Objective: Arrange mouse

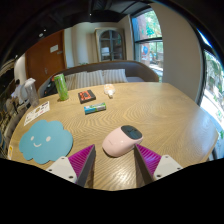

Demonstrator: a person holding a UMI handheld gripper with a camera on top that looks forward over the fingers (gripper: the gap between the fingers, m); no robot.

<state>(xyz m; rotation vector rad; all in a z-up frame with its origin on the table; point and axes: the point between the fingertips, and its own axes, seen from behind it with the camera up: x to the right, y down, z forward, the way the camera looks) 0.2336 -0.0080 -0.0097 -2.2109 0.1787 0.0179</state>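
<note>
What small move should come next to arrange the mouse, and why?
Probably ease forward a little, then close. The pink mouse rests on the wooden table, between and just ahead of the open fingers of the hand-held gripper, with gaps at both sides. The blue cloud-shaped mat lies to its left.

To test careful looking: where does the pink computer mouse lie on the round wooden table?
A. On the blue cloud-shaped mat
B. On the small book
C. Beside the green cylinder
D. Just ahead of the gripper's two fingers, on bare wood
D: the pink computer mouse rests on the bare round wooden table, just ahead of the open gripper, apart from the blue cloud-shaped mat.
</note>
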